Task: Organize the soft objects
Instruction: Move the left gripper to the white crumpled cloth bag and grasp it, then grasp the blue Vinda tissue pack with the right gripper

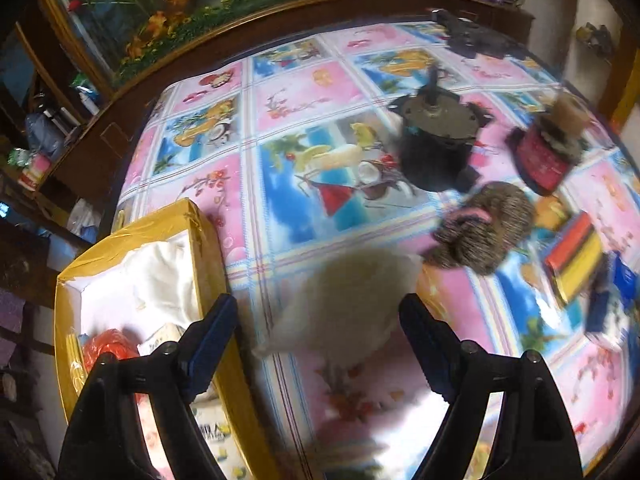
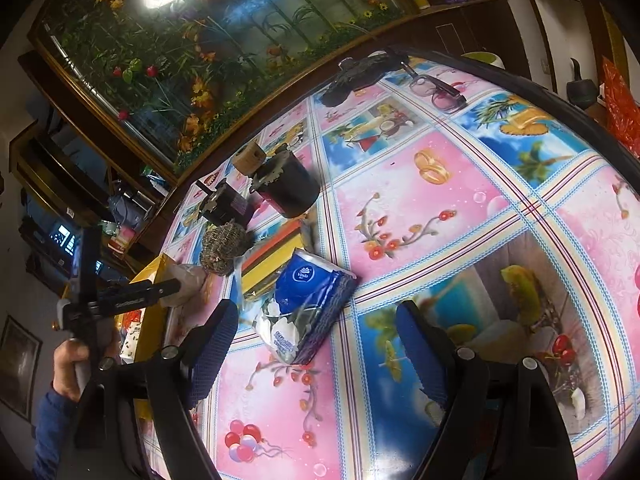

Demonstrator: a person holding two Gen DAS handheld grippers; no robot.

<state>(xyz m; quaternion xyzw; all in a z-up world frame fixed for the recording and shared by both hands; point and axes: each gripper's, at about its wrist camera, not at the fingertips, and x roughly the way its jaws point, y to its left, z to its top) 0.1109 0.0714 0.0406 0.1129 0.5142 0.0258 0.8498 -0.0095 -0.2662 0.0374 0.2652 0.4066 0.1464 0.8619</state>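
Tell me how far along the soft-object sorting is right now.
Done: the yellow box already holds an orange item and small packs. In hand: nothing; the left tongs stand open over the white fluffy item, and the right tongs are open near the blue tissue pack. Left: those two and the speckled knit piece.

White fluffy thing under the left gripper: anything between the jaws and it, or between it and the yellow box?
Nothing visible. The left gripper is open, with the white fluffy item lying just ahead between its fingers, though it is blurred. The yellow box sits right beside it on the left, and only bare tablecloth separates them.
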